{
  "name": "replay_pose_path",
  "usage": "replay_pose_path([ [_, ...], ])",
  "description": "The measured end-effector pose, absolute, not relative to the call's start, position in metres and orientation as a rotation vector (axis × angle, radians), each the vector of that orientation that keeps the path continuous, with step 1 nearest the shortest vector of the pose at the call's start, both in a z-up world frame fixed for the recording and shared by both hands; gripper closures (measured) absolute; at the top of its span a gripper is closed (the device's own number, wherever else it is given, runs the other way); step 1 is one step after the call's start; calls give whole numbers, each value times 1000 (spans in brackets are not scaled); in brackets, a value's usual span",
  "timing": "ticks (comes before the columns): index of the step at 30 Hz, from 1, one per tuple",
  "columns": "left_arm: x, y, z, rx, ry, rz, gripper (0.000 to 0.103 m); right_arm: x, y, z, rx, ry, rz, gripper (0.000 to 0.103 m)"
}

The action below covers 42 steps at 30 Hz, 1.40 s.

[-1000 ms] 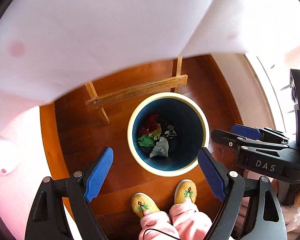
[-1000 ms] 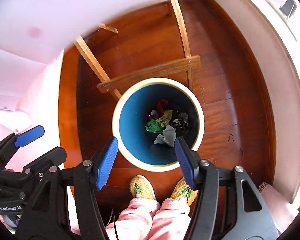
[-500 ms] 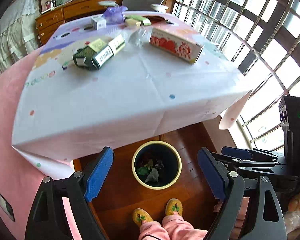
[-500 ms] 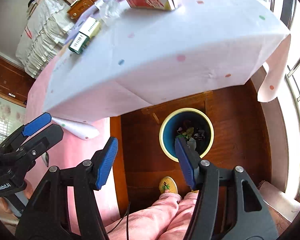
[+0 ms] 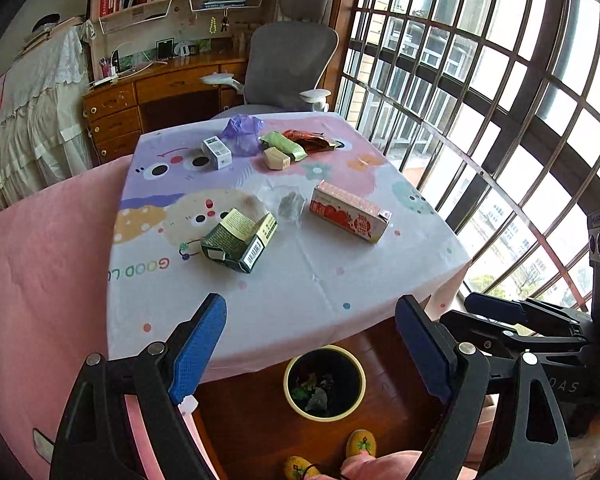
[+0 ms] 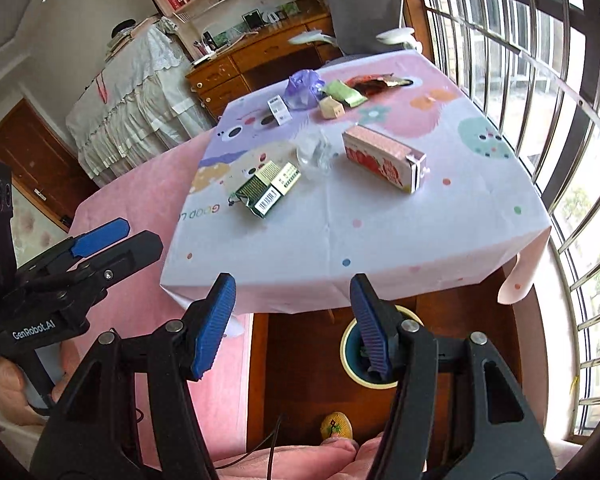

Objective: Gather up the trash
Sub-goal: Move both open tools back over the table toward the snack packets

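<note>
A table under a pastel cloth (image 5: 300, 280) carries trash: a green carton (image 5: 238, 242) (image 6: 266, 192), a pink strawberry box (image 5: 350, 212) (image 6: 384, 158), clear crumpled plastic (image 5: 290, 204) (image 6: 314, 152), a small white box (image 5: 217, 152), a purple bag (image 5: 242, 134), a green packet (image 5: 284, 145), a red wrapper (image 5: 310, 140) and a beige box (image 5: 276, 159). A cream-rimmed bin (image 5: 325, 382) (image 6: 350, 356) with scraps inside stands on the floor below the table's near edge. My left gripper (image 5: 312, 344) and right gripper (image 6: 294, 316) hang open and empty above the near edge.
A pink bed cover (image 5: 40, 280) lies left of the table. A wooden desk (image 5: 160, 92), bookshelves and a grey office chair (image 5: 288, 68) stand behind. Barred windows (image 5: 500, 100) run along the right. The person's slippers (image 5: 360, 444) are on the wooden floor by the bin.
Both grippers have risen and tilted up from looking straight down into the bin to facing the tabletop. Both stayed open and empty.
</note>
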<state>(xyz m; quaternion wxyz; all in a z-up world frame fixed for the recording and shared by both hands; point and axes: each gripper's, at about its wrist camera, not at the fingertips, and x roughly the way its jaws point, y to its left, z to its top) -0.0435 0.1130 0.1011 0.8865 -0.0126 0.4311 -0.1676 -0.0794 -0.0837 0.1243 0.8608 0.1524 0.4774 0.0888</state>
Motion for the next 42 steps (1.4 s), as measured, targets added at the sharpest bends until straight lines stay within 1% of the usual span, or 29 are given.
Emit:
replay_pose_path([
  [6,-31,128,131,-39,841,-311,15,-66,-77,153,251,930,202,47],
  [14,7,140,128,-105,855,-236,15,-33,-96,149,221,919,241,47],
  [20,55,133,128,-100,860,-177,15,24,-123,133,201,941,278,47],
  [25,122,107,114,-120,918,-155,15,93,-155,114,175,963,295,47],
  [33,262,40,77,-135,1018,-150,15,238,-209,73,75,998,335,47],
  [36,313,20,55,-130,1058,-131,15,296,-227,47,37,1013,332,47],
  [39,361,9,30,-154,1111,-118,19,349,-238,10,-39,1051,323,47],
  [40,376,7,21,-166,1128,-114,22,360,-238,-2,-73,1056,323,47],
  [42,397,8,1,-182,1155,-100,22,374,-237,-26,-167,1052,327,46],
])
